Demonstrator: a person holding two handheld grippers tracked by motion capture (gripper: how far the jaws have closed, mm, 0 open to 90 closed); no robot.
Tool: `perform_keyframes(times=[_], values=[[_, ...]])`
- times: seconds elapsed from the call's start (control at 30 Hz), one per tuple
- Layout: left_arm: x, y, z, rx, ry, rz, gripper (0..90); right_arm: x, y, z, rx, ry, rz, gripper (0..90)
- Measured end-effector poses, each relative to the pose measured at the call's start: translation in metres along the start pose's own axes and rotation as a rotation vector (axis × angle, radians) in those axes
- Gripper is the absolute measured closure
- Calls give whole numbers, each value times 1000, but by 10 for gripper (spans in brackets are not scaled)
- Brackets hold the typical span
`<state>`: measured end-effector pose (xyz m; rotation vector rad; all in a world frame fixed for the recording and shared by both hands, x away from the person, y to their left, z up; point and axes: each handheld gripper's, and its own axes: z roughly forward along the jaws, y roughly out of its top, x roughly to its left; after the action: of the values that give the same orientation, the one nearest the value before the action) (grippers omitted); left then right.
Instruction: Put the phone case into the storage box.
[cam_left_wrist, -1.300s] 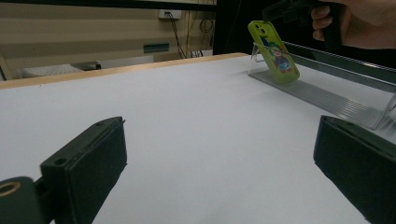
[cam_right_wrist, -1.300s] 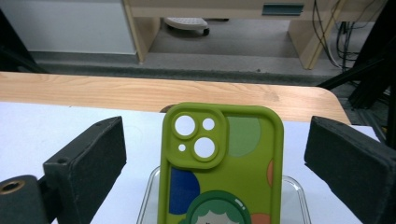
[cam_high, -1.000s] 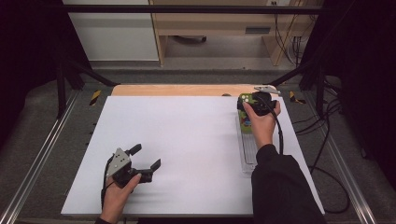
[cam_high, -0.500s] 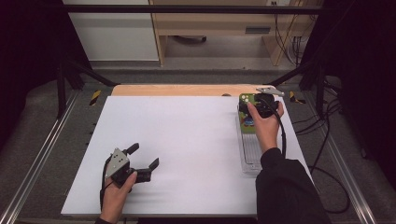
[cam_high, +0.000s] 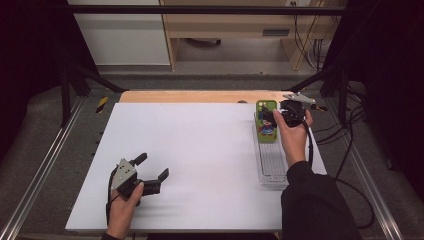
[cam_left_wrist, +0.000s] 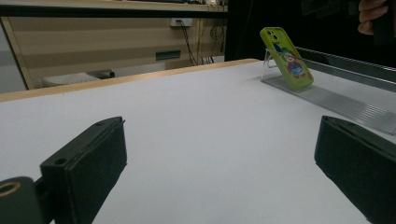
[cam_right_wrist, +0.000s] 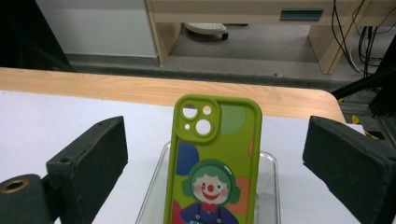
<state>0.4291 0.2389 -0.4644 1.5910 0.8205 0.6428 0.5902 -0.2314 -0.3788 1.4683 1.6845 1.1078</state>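
A green phone case (cam_high: 266, 122) printed with a cartoon clown leans upright at the far end of a clear ribbed stand (cam_high: 272, 165) on the right of the white board. My right gripper (cam_high: 280, 116) hovers just right of the case, open. In the right gripper view the case (cam_right_wrist: 215, 163) stands between the wide-apart jaws of that gripper (cam_right_wrist: 217, 135), which do not touch it. My left gripper (cam_high: 152, 166) rests open near the board's front left, with nothing between its jaws (cam_left_wrist: 222, 135). The left gripper view shows the case (cam_left_wrist: 287, 58) far off.
The white board (cam_high: 200, 150) lies on a wooden table whose edge (cam_high: 200, 96) shows at the back. Metal rails (cam_high: 45, 165) run along both sides. Cables hang at the right (cam_high: 350, 150). Cabinets stand beyond the table.
My right gripper has shifted a little to the right, uncovering more of the green case. The left gripper has stayed almost still.
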Motion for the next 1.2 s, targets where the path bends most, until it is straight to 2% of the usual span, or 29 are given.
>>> perform_keyframes(times=[0.23, 0.43, 0.57, 0.73, 0.83, 0.9, 0.93, 1.2], values=[[-1, -1, 1, 7, -2, 2, 18, -6, -4, -4, 6, 7, 4, 67], [-1, -1, 1, 9, -4, 3, 18, -6, -3, -9, -5, 16, -7, 69], [3, 0, -3, 0, 4, -9, 17, -4, -2, -16, -6, 20, -32, 67], [8, 0, -5, -8, 19, -24, 17, -4, -2, -26, -17, 42, -28, 65], [9, 2, -7, -4, 26, 0, 17, -4, -2, -33, -32, 66, -20, 64], [10, 4, -10, 5, 50, 59, 17, -4, -2, -38, -40, 79, -15, 62], [11, 4, -12, 13, 53, 77, 16, -4, -2, -42, -48, 90, -11, 61], [15, 1, -22, 16, 73, 70, 13, -9, -7, -64, -105, 152, -14, 54]])
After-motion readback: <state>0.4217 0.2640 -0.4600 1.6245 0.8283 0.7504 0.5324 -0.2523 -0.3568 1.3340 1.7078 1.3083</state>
